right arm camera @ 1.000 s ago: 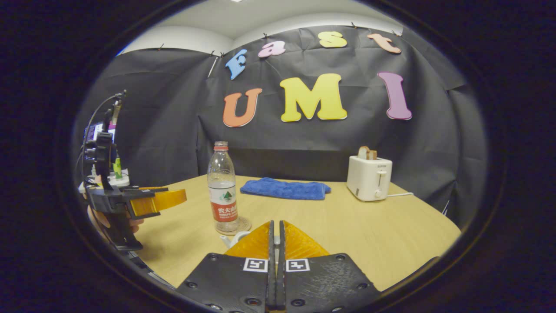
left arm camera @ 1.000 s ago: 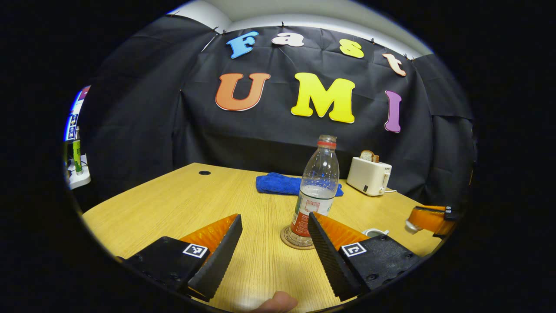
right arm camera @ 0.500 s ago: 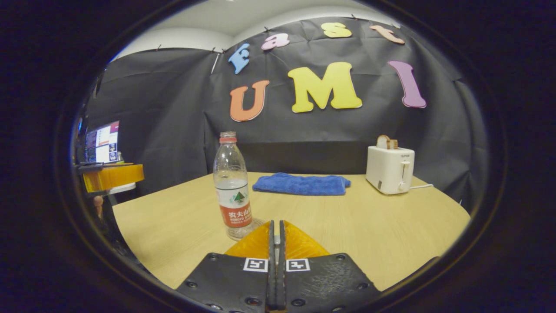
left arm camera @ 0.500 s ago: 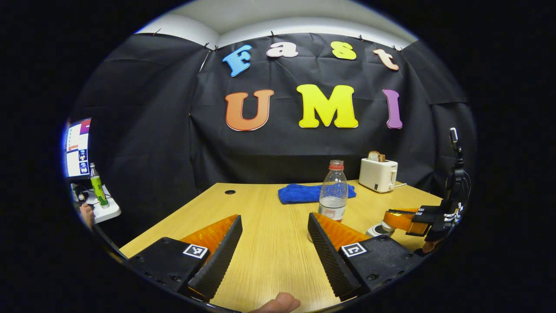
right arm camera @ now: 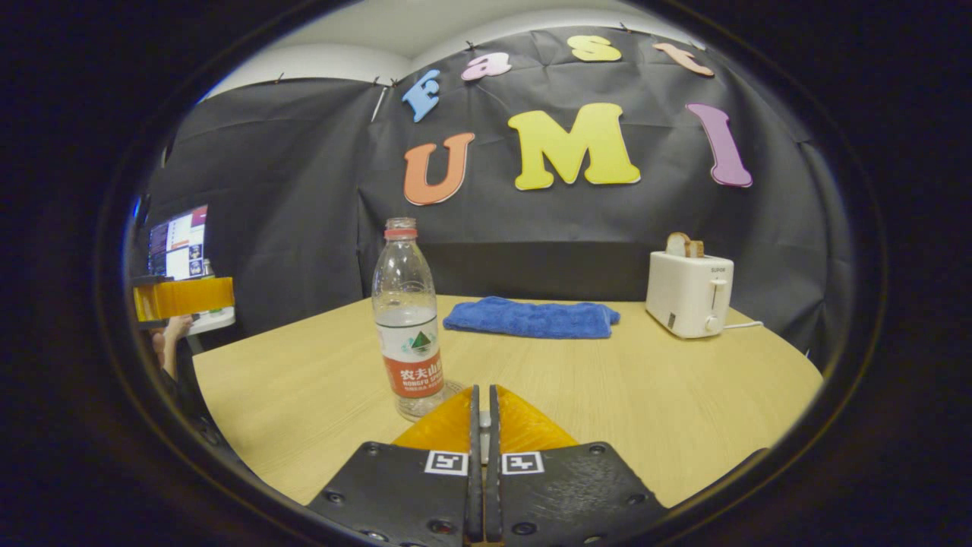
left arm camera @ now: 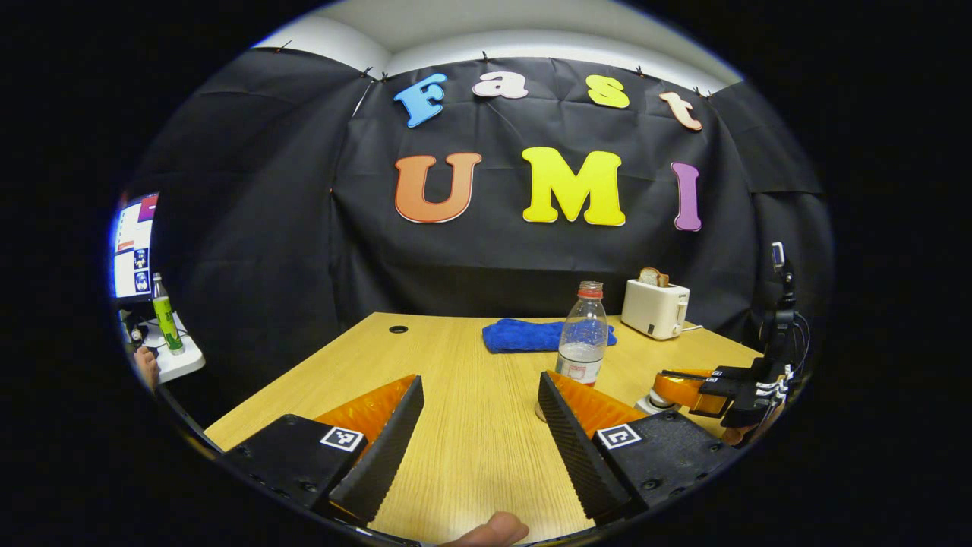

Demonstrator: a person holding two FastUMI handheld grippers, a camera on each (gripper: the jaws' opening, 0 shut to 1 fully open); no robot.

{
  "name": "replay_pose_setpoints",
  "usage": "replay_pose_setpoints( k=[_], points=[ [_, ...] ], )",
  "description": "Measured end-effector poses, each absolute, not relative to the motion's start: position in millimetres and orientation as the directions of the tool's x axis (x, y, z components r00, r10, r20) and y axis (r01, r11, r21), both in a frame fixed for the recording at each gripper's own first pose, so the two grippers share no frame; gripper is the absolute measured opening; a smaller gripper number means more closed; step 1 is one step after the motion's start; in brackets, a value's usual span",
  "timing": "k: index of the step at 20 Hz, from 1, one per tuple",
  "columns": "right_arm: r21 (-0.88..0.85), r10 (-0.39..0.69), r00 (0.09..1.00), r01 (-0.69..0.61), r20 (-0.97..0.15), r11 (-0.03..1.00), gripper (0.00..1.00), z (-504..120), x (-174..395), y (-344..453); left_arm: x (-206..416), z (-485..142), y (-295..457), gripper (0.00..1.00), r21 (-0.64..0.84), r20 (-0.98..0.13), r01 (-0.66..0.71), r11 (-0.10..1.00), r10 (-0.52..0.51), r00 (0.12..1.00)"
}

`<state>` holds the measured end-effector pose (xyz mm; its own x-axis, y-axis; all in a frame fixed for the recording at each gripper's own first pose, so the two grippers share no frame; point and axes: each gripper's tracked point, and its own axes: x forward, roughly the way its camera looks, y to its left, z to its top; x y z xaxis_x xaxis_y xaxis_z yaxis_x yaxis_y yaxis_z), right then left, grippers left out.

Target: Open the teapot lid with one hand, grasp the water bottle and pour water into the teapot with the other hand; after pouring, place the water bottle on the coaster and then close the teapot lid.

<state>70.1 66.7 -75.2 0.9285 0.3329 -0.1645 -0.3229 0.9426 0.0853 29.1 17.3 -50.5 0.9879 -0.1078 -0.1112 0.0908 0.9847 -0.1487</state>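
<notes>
A clear water bottle (left arm camera: 581, 334) with a red cap and a little water stands upright on a round coaster (left arm camera: 539, 414) on the wooden table (left arm camera: 471, 456). My left gripper (left arm camera: 478, 387) is open, back from the bottle, nothing between its fingers. To the right, my right gripper (left arm camera: 667, 387) hovers low over the white teapot (left arm camera: 651, 403), which is mostly hidden. In the right gripper view the bottle (right arm camera: 408, 319) stands just left of my right gripper (right arm camera: 482, 395), shut with a small pale lid knob pinched between its fingers. The left gripper (right arm camera: 220, 296) is at the far left.
A folded blue cloth (left arm camera: 531, 336) lies behind the bottle. A white toaster (left arm camera: 654, 308) holding a slice of bread stands at the back right. A monitor (right arm camera: 178, 243) and a side shelf with a green bottle (left arm camera: 161, 311) lie off the table's left edge.
My left gripper has drawn back from the bottle, which stays on the coaster. My right gripper has come down with the lid toward the teapot.
</notes>
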Motion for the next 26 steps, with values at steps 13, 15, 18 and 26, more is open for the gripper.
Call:
replay_pose_setpoints(
  k=[13, 15, 18, 26],
  points=[
    [0.084, 0.261, 0.964, -0.256, -0.054, 0.963, 0.55, -21, 39, 33, 18, -32, 31, 0.95, -0.145, -0.095, 0.041, 0.989, -0.055, 0.994],
    [0.076, 0.233, 0.972, -0.23, -0.031, 0.97, 0.67, -10, 30, 22, 15, -27, 33, 0.96, -0.132, -0.084, 0.024, 0.991, -0.035, 0.996],
    [0.048, 0.179, 0.983, -0.177, -0.03, 0.983, 0.88, 2, 18, 4, 13, -28, 32, 0.95, -0.092, -0.091, 0.005, 0.996, -0.014, 0.996],
    [-0.022, -0.046, 0.999, 0.046, -0.002, 0.999, 0.97, 36, -28, -73, 13, -31, 33, 0.95, -0.094, -0.128, -0.029, 0.995, 0.017, 0.992]
  ],
)
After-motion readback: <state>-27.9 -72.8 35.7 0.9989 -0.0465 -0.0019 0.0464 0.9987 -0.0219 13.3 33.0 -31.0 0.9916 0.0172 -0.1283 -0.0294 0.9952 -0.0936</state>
